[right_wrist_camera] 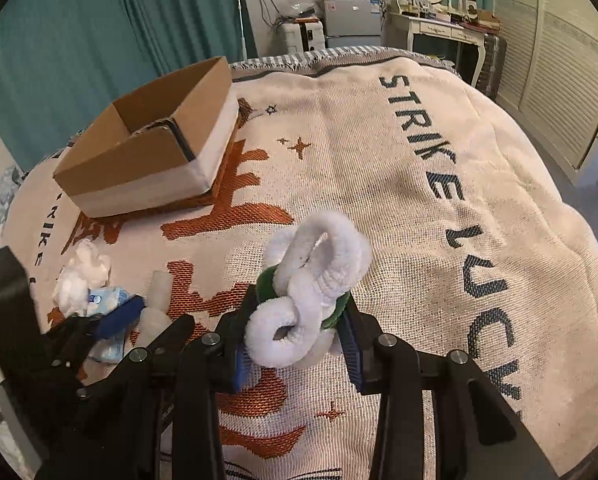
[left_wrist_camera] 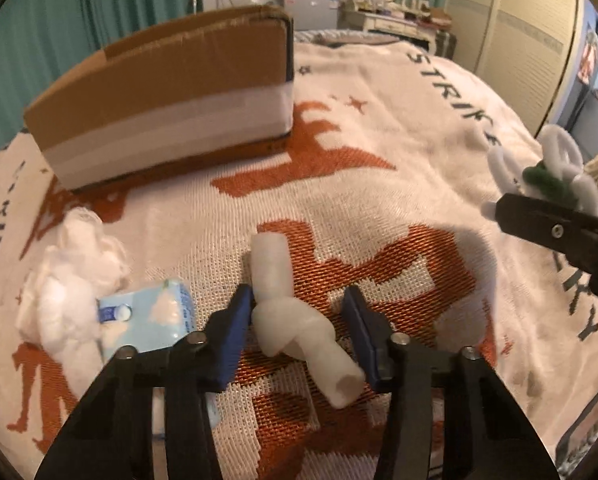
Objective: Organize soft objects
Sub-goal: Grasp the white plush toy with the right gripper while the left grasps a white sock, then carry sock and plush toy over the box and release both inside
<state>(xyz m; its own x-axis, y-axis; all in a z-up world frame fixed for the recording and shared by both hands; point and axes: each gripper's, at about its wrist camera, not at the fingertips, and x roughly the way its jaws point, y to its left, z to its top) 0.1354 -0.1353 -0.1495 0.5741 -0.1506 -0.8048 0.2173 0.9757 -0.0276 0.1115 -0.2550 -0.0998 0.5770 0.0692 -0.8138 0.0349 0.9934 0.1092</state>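
My left gripper (left_wrist_camera: pixel 299 296) is open, its blue pads on either side of a knotted white foam tube (left_wrist_camera: pixel 295 316) that lies on the blanket. The left pad touches the tube; the right pad stands apart. My right gripper (right_wrist_camera: pixel 299 308) is shut on a white and green pipe-cleaner flower (right_wrist_camera: pixel 311 276) and holds it above the blanket; it also shows at the right in the left wrist view (left_wrist_camera: pixel 547 176). An open cardboard box (right_wrist_camera: pixel 147 156) stands at the back left. A cotton wad (left_wrist_camera: pixel 71 268) and a blue tissue pack (left_wrist_camera: pixel 151 316) lie left of the tube.
The bed is covered by a white blanket with orange figures and "STRIKE LUCKY" lettering (right_wrist_camera: pixel 439 168). Teal curtains (right_wrist_camera: pixel 99 32) hang behind the box. A dresser (right_wrist_camera: pixel 435 24) and louvred wardrobe doors (right_wrist_camera: pixel 559 60) stand beyond the bed.
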